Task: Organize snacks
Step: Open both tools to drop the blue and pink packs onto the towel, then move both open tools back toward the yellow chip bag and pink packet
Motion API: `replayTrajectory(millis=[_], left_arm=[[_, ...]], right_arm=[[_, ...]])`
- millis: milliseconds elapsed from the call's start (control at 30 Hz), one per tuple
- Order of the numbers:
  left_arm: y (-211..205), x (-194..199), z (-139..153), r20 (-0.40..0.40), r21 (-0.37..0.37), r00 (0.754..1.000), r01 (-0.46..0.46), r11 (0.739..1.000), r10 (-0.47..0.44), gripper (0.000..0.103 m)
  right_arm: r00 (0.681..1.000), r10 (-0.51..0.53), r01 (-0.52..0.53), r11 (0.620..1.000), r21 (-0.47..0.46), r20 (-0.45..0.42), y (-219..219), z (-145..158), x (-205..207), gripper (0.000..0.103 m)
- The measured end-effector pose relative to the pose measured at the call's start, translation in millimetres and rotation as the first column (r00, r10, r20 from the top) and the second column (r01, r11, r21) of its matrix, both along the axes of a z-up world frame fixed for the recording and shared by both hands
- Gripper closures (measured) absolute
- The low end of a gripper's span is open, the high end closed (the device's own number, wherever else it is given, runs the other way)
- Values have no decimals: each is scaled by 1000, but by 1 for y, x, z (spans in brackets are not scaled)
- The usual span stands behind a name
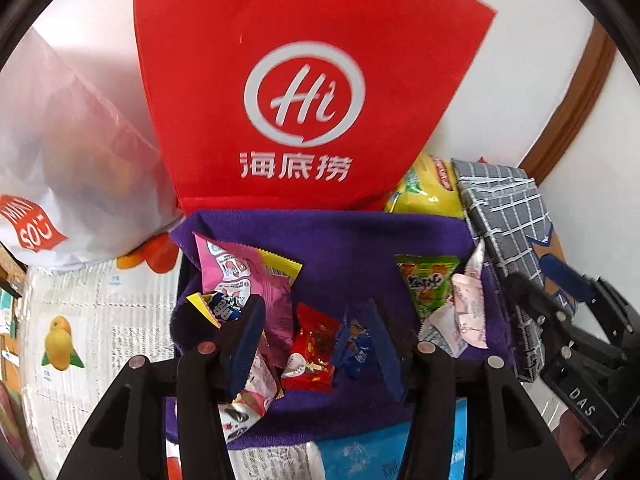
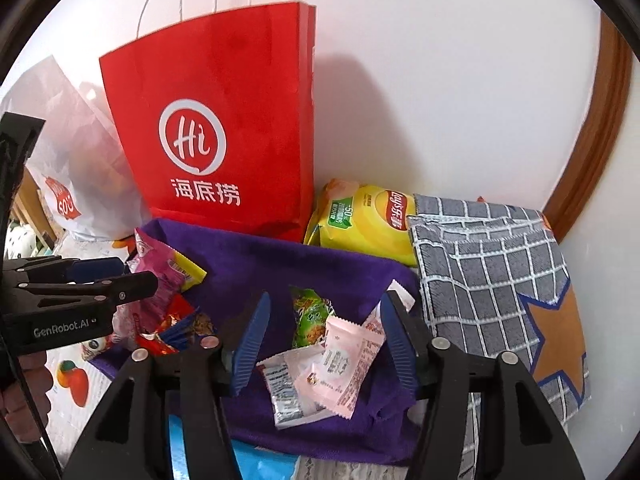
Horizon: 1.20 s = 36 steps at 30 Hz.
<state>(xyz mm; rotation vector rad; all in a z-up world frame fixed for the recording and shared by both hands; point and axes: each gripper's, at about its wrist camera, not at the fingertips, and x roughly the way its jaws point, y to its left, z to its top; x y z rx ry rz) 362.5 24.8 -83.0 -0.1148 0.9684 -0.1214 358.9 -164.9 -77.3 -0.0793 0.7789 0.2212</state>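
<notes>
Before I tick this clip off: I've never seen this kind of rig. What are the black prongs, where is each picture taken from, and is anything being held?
There is no robot: a person holds a two-finger gripper in each hand, with a wide-angle camera looking along the fingers. One picture is from the left gripper, the other from the right gripper; each also glimpses the other at its edge. Both stand open above a purple cloth strewn with small snack packets: a red packet lies under the left, a pink packet under the right. Neither pinches anything. Behind stand a red paper bag, a yellow crisp bag and a grey checked cloth.
</notes>
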Motion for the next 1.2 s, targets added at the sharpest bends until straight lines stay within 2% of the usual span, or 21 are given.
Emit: replayTrajectory(millis=[100,200,300,433,533,667,767,967,1100,1200], left_arm=[[-3,-10,13,29,4,999,24,1000,-24,52],[-6,-19,24,44,10,998,50,999,-50,51],[-6,-31,40,79,8,995,62,998,-63,51],[3,-63,59,119,3,991,64,998,-64,48],[11,-91,60,124,39,991,53,998,-57,48],[27,-125,51,113,57,993,25,998,-32,48],[43,-148,39,98,52,995,-5,999,-1,48],[67,-188,10,79,34,996,-54,998,51,47],[79,-205,-16,55,-1,996,-71,998,70,47],[89,-213,-30,30,-15,996,-84,996,85,47]], right_arm=[[1000,-13,13,1000,26,-4,-1,4,-13,46],[1000,-25,25,1000,-10,6,0,10,-37,46],[999,-38,38,999,-1,25,-4,17,-63,46],[999,-33,32,999,9,5,-7,21,-97,46],[1000,-27,27,1000,10,1,-5,19,-121,46],[1000,-7,8,999,39,-15,1,5,-153,46],[998,24,-20,997,69,-63,10,-17,-173,45],[988,98,-91,994,68,-118,36,-53,-194,44],[988,126,-121,991,58,-89,51,-66,-205,37],[990,113,-107,991,81,-82,53,-72,-205,36]])
